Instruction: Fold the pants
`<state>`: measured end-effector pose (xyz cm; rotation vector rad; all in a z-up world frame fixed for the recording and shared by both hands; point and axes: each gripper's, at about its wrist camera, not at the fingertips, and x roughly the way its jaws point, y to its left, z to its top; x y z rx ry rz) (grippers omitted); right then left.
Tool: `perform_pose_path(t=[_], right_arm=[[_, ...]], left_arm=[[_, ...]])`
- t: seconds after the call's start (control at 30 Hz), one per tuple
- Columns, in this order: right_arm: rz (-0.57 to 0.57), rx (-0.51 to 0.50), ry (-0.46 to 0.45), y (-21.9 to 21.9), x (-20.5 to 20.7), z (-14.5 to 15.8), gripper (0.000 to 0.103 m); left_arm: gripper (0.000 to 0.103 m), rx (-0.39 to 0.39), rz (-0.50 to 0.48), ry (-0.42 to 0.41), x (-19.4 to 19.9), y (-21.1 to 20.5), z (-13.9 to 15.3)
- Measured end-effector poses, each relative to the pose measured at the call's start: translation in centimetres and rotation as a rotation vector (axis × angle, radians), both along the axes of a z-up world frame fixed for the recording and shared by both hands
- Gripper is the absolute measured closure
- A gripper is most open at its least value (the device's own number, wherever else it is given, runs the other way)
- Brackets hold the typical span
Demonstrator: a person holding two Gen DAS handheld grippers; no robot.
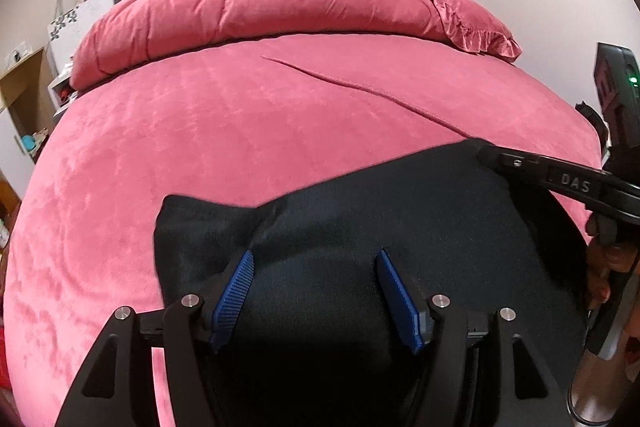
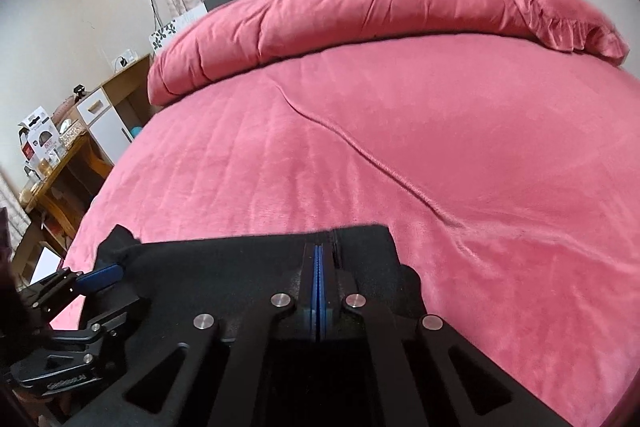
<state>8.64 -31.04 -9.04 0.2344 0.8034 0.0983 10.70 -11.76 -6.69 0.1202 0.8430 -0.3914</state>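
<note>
The black pants (image 1: pixel 360 219) lie bunched on the near part of the pink bed (image 1: pixel 240 115). My left gripper (image 1: pixel 316 259) is open, its blue pads apart just above the black cloth. My right gripper (image 2: pixel 319 251) is shut on the far edge of the pants (image 2: pixel 224 259); it also shows in the left wrist view (image 1: pixel 486 153), coming in from the right and pinching the cloth's far right corner. In the right wrist view the left gripper (image 2: pixel 106 273) sits at the left, over the cloth's left end.
A rolled pink duvet (image 1: pixel 260 11) and a frilled pillow (image 1: pixel 472 23) lie across the head of the bed. A raised crease (image 2: pixel 360 147) runs diagonally over the cover. A wooden table (image 2: pixel 60 163) and a cabinet (image 2: pixel 108 115) stand left of the bed.
</note>
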Motion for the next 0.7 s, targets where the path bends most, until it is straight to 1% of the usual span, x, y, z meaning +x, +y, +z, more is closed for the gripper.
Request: perform_pose_path(t=[0.1, 0.17, 0.23, 0.33, 0.37, 0.47, 0.53, 0.63, 0.7], right_arm=[[-0.006, -0.015, -0.012, 0.2, -2.1, 1.5, 0.096], [0.007, -0.008, -0.012, 0.3, -3.8, 2.2, 0.095], [0.016, -0.014, -0.001, 0.3, -5.3, 2.4, 0.095], [0.019, -0.014, 0.037, 0.1, -7.5, 2.2, 0.095], [0.014, -0.012, 0.052, 0.0, -7.7, 2.1, 0.095], [-0.005, -0.008, 0.108, -0.7, -9.1, 1.8, 0.095], [-0.010, -0.033, 0.146, -1.0, -10.2, 1.6, 0.095], [-0.021, -0.082, 0.186, -1.2, -11.5, 0.8, 0.095], [-0.051, -0.158, 0.217, -1.3, -12.1, 0.2, 0.095]], left_arm=[[0.038, -0.012, 0.047, -0.030, -2.4, 0.5, 0.9], [0.038, -0.062, 0.052, -0.045, -4.5, 1.0, 1.1], [0.038, -0.092, 0.031, -0.034, -6.0, 1.1, 0.9], [0.038, -0.065, -0.019, -0.052, -8.4, 0.6, 0.3], [0.038, -0.038, -0.052, -0.067, -9.3, 0.2, 0.1], [0.038, 0.013, -0.110, -0.105, -11.2, -0.6, 0.0], [0.038, 0.014, -0.123, -0.108, -11.7, -0.6, 0.1], [0.038, 0.000, -0.124, -0.089, -12.1, -0.3, 0.1], [0.038, -0.012, -0.127, -0.068, -12.3, -0.2, 0.1]])
